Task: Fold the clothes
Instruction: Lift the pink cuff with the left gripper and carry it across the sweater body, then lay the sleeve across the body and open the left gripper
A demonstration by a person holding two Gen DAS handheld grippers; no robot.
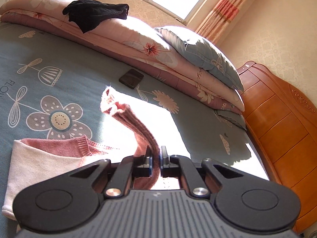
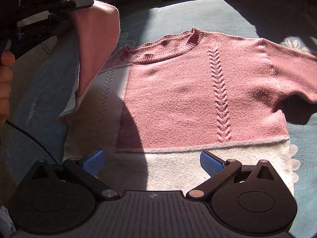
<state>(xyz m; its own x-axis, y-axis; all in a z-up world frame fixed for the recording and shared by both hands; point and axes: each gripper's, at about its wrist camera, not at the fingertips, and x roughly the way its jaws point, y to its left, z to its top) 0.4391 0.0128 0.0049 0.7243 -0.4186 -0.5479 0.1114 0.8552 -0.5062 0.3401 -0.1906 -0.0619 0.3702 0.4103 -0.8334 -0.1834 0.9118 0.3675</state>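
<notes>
Over on the bed [image 1: 59, 63], the pink sweater [image 2: 178, 91] is lying flat on the blue flowered sheet, front side up, neckline pointing toward 12 o'clock in the right wrist view and the cream hem band sitting at 6, right under the right tongs [image 2: 152, 161]. Those tongs are hanging wide open above the hem, blue pads well apart, gripping nothing. The left tongs [image 1: 156, 158] are pinched tight on the sweater's sleeve [image 1: 138, 127], so that sleeve is arching up off the sheet with its cuff flopping toward 11 o'clock in the left view; from the right view you're seeing the same sleeve being held up at about 10 o'clock, draping down toward the sweater's shoulder, with a hand [image 2: 5, 83] on the handle at 9. The other sleeve is lying stretched out toward 3 o'clock. A dark phone [image 1: 131, 78] is sitting on the sheet near 12 in the left view, and a black garment [image 1: 93, 15] is resting on the folded quilt [image 1: 122, 37] at 11.
</notes>
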